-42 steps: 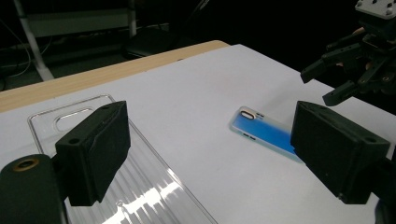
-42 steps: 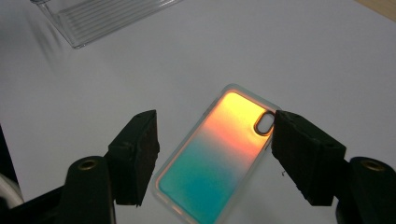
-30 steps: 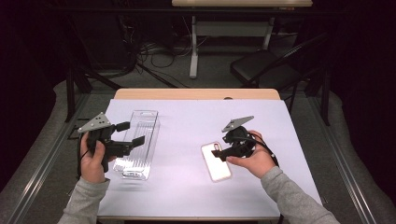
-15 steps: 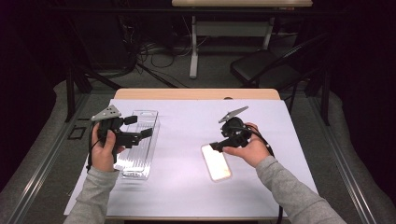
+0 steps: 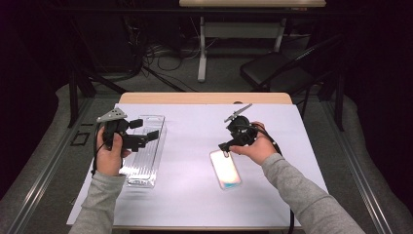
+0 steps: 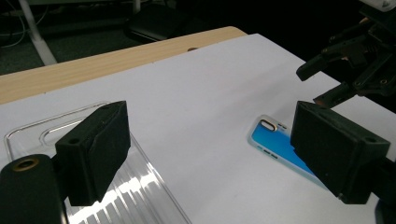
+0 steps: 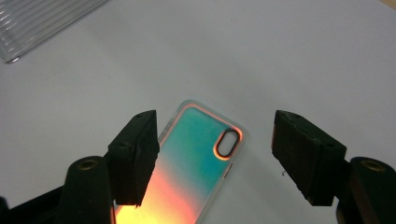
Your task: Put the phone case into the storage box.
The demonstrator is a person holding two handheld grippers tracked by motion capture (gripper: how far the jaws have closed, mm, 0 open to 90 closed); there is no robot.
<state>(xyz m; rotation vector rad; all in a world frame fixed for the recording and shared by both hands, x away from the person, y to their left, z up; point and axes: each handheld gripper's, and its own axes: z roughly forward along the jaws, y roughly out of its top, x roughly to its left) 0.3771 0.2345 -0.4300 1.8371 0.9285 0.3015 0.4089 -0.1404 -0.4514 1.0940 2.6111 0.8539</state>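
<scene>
Hands have drifted up the worktop (image 5: 195,122): left gripper (image 5: 146,138) hovers over the clear tray (image 5: 146,165), fingers wide and empty; right gripper (image 5: 225,145) has lifted off the phone case (image 5: 225,169), fingers apart.

We see a wooden worktop (image 5: 204,98) under a white sheet (image 5: 195,195) that covers nearly all of it. Beyond its far edge a dark chair (image 5: 277,73) stands on grey floor (image 5: 44,161), beside the white legs of a second table (image 5: 202,48), with loose cables (image 5: 156,53) on the floor.
</scene>
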